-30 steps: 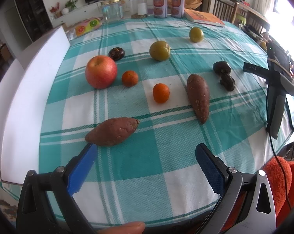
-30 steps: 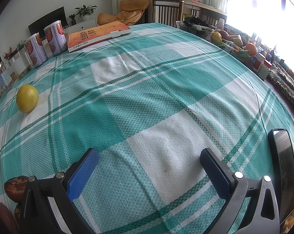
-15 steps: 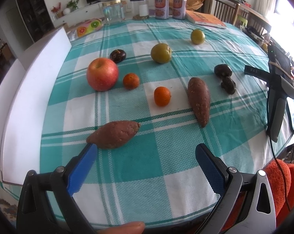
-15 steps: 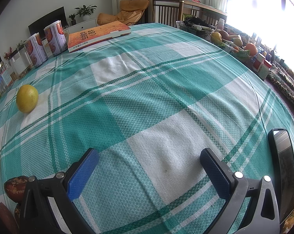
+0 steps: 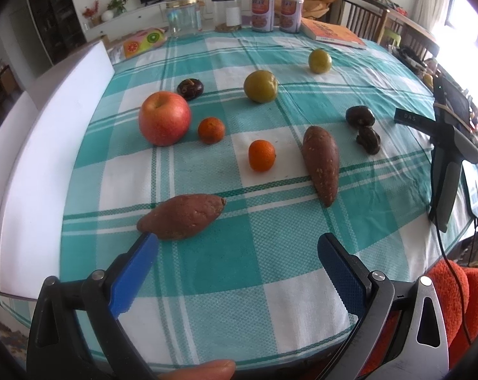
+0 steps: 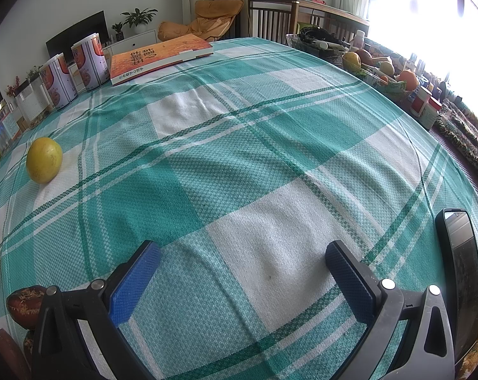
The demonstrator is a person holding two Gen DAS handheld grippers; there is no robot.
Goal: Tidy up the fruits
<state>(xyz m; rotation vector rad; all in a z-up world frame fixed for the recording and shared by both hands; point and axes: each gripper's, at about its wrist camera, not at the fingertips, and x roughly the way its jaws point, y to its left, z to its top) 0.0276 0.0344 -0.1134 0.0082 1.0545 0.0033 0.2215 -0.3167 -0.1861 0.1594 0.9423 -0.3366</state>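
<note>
- Left gripper (image 5: 237, 247): jaws apart and empty; the reddish-brown, tapered sweet potato (image 5: 182, 220) lies just ahead of its left jaw, off-centre. Closing from here could nudge it aside.
- Beyond, the small round orange tangerine (image 5: 261, 155) might roll if bumped.
- Right gripper (image 6: 242, 259): jaws apart over bare teal-checked tablecloth (image 6: 270, 158), fruit well off to its left.

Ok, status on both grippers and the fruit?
Left gripper open, empty, just short of near reddish-brown sweet potato. Right gripper open over bare checked tablecloth. Nothing blocking.
</note>
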